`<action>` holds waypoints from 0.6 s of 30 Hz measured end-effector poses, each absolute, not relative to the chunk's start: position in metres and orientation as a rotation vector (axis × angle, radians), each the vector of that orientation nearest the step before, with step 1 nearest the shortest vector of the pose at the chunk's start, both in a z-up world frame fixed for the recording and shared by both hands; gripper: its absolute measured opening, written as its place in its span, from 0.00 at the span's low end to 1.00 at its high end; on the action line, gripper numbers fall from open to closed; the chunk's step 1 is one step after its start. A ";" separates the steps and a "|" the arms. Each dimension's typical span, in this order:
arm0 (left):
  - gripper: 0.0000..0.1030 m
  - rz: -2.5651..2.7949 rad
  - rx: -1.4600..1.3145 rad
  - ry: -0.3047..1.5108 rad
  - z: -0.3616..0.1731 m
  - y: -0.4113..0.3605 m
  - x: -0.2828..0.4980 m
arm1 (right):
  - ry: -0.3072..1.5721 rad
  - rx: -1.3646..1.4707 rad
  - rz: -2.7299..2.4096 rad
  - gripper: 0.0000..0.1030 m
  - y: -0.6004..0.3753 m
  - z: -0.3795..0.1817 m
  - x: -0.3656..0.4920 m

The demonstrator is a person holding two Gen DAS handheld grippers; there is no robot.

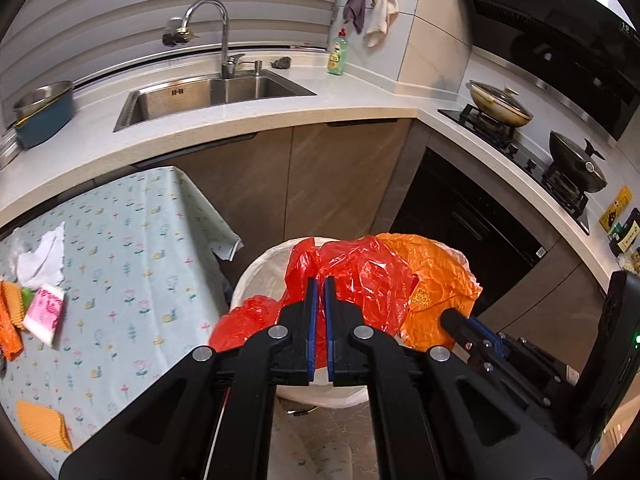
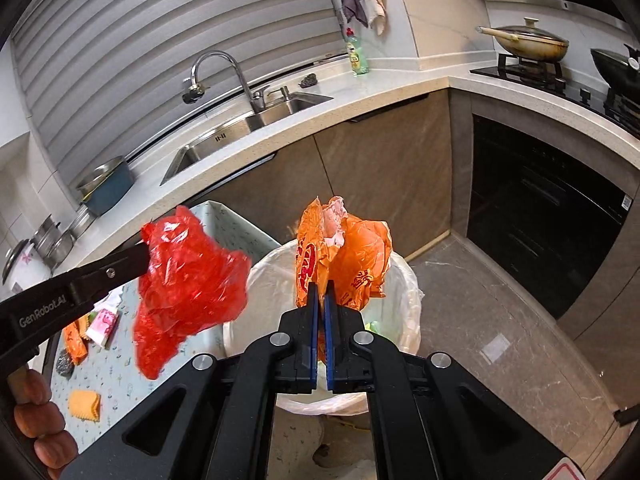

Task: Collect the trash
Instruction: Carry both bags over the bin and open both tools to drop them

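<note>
- The left tool (image 1: 319, 280) is clamped on a crumpled red plastic bag (image 1: 360, 276), held beside the white-lined bin (image 2: 400, 292).
- The right tool (image 2: 319, 286) pinches an orange bag (image 2: 352, 252) with red print, unreadable, above the bin.
- "GenRobot.AI" is printed on the left tool's arm.
- Tissues and a pink packet (image 1: 44, 312) lie on the floral-clothed desk (image 1: 132, 248).

Both wrist views look steeply down, close over the bin (image 1: 260, 276).

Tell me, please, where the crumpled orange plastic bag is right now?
The crumpled orange plastic bag is pinched in the right gripper, above the white-lined bin.
</note>
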State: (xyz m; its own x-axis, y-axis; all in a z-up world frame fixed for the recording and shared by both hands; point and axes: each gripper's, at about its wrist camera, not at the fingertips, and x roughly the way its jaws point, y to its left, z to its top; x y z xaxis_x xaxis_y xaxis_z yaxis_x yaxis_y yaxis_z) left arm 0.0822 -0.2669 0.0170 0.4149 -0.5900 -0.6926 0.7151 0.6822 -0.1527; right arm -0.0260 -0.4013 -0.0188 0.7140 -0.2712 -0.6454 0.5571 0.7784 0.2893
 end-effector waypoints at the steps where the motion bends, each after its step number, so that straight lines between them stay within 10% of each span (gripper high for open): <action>1: 0.04 -0.831 0.179 0.787 0.016 -0.271 0.083 | 0.621 0.498 -0.483 0.03 -0.403 -0.020 -0.027; 11: 0.36 -0.783 0.195 0.757 0.012 -0.274 0.093 | 0.641 0.504 -0.482 0.03 -0.410 -0.028 -0.017; 18: 0.42 -0.720 0.185 0.747 0.012 -0.252 0.105 | 0.656 0.484 -0.453 0.04 -0.402 -0.029 -0.001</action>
State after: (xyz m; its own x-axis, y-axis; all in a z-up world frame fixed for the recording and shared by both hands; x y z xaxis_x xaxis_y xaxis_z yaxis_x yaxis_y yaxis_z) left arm 0.1048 -0.2522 0.0118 0.5099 -0.5306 -0.6771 0.6565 0.7486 -0.0922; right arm -0.0007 -0.4016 -0.0287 0.7047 -0.2422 -0.6669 0.5375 0.7958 0.2790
